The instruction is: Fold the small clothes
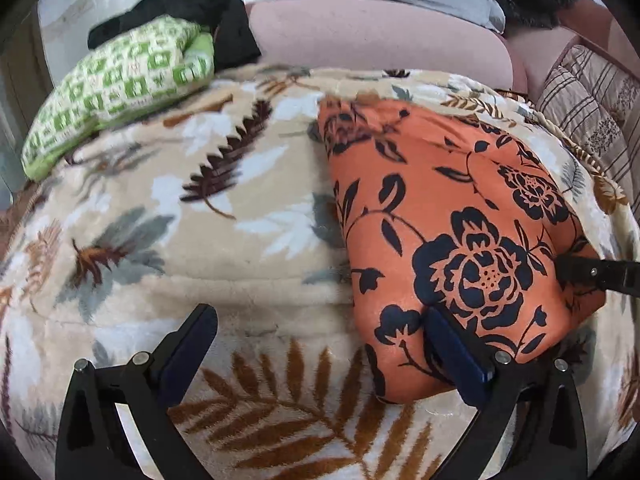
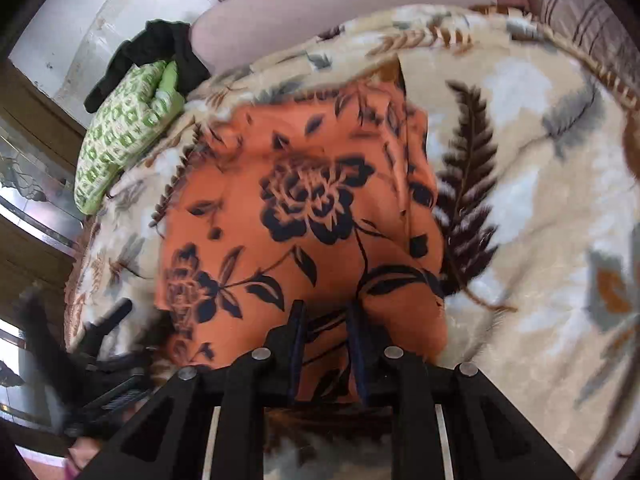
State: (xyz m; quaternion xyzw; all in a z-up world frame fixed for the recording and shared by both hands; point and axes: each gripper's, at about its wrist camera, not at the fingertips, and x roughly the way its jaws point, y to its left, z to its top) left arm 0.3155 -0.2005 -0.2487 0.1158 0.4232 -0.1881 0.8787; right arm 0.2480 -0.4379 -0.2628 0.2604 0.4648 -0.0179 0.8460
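Note:
An orange garment with dark flower print [image 1: 452, 216] lies on a beige leaf-patterned blanket [image 1: 224, 248]. My left gripper [image 1: 320, 320] is open, its right finger at the garment's near left edge, its left finger over bare blanket. My right gripper [image 2: 326, 312] is shut on the orange garment [image 2: 304, 216] at its near edge, cloth pinched between the pads. The right gripper's tip also shows in the left wrist view [image 1: 576, 270] at the garment's right edge. The left gripper appears blurred in the right wrist view [image 2: 108, 320].
A folded green-and-white patterned garment [image 1: 116, 84] lies at the blanket's far left with a black garment [image 1: 200, 12] behind it. Pink cushions [image 1: 380, 36] and a striped pillow [image 1: 588, 108] stand at the back. A wall and cabinet are at left [image 2: 40, 184].

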